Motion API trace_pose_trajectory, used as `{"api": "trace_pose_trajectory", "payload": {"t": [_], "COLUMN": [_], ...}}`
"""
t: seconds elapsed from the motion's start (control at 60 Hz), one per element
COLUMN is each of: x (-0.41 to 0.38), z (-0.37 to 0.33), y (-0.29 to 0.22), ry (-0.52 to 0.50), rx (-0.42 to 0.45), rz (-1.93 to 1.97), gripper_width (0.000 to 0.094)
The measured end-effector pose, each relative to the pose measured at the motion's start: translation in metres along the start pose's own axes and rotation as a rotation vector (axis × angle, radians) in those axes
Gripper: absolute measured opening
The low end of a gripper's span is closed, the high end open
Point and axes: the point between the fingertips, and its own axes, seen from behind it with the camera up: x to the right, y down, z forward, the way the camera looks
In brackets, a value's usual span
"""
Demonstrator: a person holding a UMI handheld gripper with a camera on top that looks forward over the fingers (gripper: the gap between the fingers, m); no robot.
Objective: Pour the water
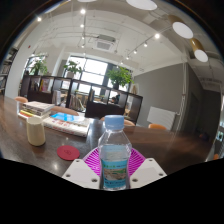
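Room: open office with large windows [95, 70], potted plants [120, 75] along them, and ceiling spot lights. None of it bears on the task.

Bench [170, 145]: dark wooden top carrying everything I work with. Books or papers [68, 122] lie stacked well beyond the claw, out of the working area.

Water bottle [115, 152]: clear plastic, blue cap on, blue-and-white label, upright. It sits between the two fingers with the magenta pads [97, 160] showing at both sides of its lower body. The pads look to be touching the bottle, so I judge the claw [115, 172] to be pinching it low on the body. The upright hold keeps the water in until I reach the receiver.

Cup [36, 130]: pale beige, standing on the bench well off to the left, apart from the bottle. I take it as the likely receiver.

Coaster [68, 153]: small red disc lying flat between cup and bottle, nothing on it.

Status: no tilt yet; the cap appears on, which would block pouring.
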Motion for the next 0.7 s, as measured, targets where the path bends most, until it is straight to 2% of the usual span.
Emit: {"api": "trace_pose_trajectory", "payload": {"t": [0.083,0.317,0.7], "x": [-0.022,-0.105,-0.194], "z": [0.006,0.047,0.086], "y": [-0.028,-0.099,-0.121], "ry": [0.006,0.058,0.11], "rx": [0.017,0.144,0.339], "rz": [-0.198,-0.837,-1.701], "gripper_width": [0.0292,0.0292,0.0293]}}
